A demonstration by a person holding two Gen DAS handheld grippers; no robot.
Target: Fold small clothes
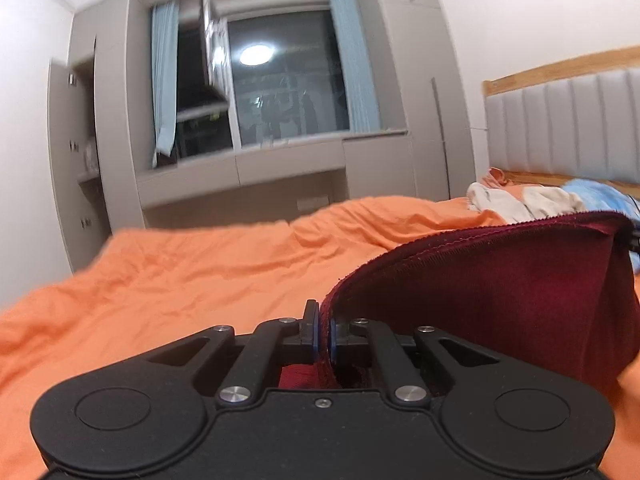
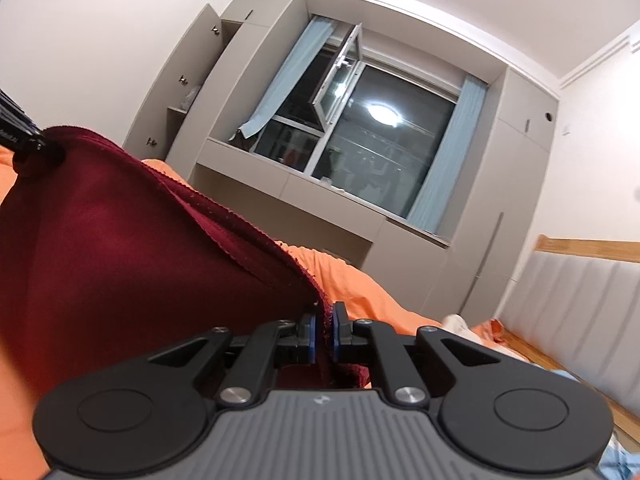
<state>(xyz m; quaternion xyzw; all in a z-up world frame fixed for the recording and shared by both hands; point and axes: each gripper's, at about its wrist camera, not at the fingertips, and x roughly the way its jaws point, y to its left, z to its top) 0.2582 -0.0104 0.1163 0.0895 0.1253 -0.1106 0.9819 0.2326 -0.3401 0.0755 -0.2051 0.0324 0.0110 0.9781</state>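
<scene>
Bedroom at night, lit from overhead.
Dark window [image 1: 280, 92] with pale blue curtains [image 1: 164, 80], framed by beige built-in cabinets [image 2: 224, 92]; below it, bed in orange sheet [image 1: 200, 268]; right, grey padded headboard [image 1: 560, 128].

Garment [image 1: 500, 292] above bed [image 1: 180, 276], window [image 1: 288, 92] behind.

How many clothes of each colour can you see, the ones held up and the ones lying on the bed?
Dark red cloth, held up: 1
White clothes lying on the bed: 1 pile, number unclear
Blue cloth on the bed: 1
Total: at least 3
</scene>
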